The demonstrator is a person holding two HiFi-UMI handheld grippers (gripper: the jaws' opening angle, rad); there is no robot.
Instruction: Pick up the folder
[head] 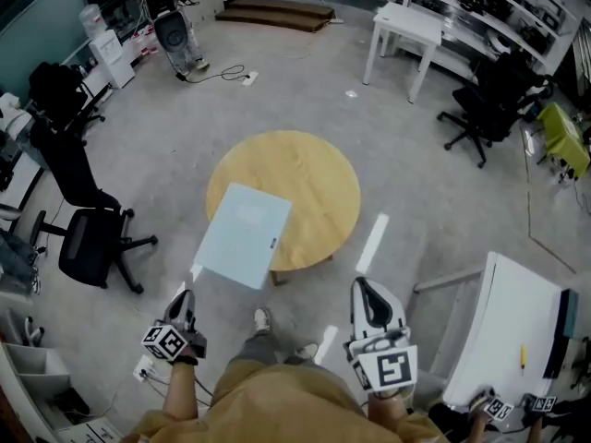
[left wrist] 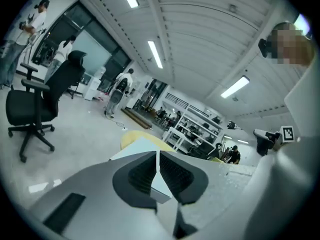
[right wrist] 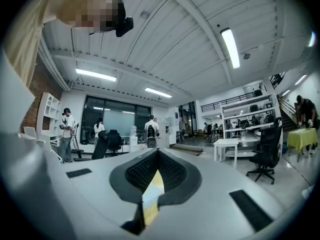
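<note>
While the pale blue rectangular folder point(head: 242, 233) lies flat on the round light-wood bench point(head: 309, 178), overhanging its near left edge, the left gripper point(head: 182, 301) and right gripper point(head: 366, 292) hover short of it, each pressed together on nothing.

**Head view:** from above, facing steeply down at the floor, well clear of the round table point(head: 314, 169) at centre. Left gripper point(head: 184, 295) at 7 o'clock, right gripper point(head: 363, 286) at 5 o'clock.

**Left gripper view:** low and rolled, facing along its own jaws. Same round table point(left wrist: 129, 135) close ahead, shared with the head view.

**Right gripper view:** low and level, facing across the room. Distant white table point(right wrist: 227, 145) at 3 o'clock, shared with the head view point(head: 406, 24) at 1 o'clock.
</note>
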